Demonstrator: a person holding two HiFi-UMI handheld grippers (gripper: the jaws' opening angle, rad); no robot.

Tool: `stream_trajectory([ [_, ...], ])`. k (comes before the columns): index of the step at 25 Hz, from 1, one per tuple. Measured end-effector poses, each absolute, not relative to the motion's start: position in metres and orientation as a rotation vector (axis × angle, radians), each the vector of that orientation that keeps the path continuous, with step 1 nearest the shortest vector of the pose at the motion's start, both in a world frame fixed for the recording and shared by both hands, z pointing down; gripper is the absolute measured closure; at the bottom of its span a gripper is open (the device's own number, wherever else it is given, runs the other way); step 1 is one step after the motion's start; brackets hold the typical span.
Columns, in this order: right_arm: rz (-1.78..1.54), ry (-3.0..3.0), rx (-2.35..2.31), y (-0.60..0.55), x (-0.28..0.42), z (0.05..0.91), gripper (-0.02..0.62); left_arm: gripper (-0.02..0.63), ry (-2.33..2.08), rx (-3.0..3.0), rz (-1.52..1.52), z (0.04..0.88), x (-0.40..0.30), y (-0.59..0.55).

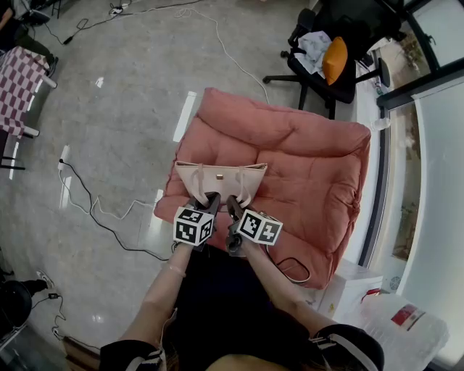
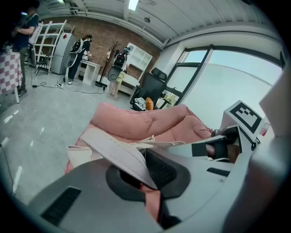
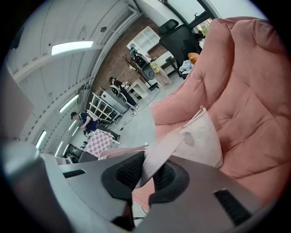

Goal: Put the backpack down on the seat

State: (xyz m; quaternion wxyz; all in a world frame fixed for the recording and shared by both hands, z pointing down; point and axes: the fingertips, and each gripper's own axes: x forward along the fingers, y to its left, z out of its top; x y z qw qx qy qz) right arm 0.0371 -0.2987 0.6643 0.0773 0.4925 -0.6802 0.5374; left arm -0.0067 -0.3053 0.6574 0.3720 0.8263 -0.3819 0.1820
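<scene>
Backpack [image 1: 220,176] over seat [image 1: 304,156], chair [image 1: 341,54] behind

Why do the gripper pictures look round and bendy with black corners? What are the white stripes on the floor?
Left and right gripper views: wide-angle lenses curve the ceiling and pink seat and darken the corners. Head view: the stripes are lamp glare on the glossy floor.

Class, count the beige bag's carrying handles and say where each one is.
2. One handle is clamped in the left gripper, the other in the right gripper; none appears hidden.
</scene>
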Motion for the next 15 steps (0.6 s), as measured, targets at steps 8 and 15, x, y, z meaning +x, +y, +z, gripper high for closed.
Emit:
stream_trajectory([
  [8, 1.582, -1.981, 1.513, -0.309, 0.042, 0.683, 0.548, 0.588, -0.95, 2.086, 0.476, 0.679, -0.003, -0.31],
  [15, 1.585, -1.944, 1.518, -0.317, 0.048, 0.698, 0.548, 0.588, -0.904, 2.093, 0.509, 0.693, 0.005, -0.319],
])
